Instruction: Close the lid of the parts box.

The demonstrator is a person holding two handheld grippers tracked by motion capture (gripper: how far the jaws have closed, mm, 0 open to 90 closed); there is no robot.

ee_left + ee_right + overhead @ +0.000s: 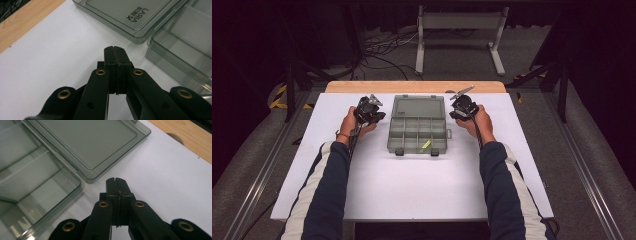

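Open compartment box (418,131) in the middle of the white table (377,175), lid flat behind. Left gripper (373,106) just beside its left edge, right gripper (457,106) beside its right — both pressed together, empty. From above, a yellow-green piece (426,144) in a front compartment; up close, lid lettering (137,15).

That little yellow thing (426,144) in your organizer box (418,134) is too small to identify. In both claw views the box runs off the frame edge, so you can't see its front compartments.
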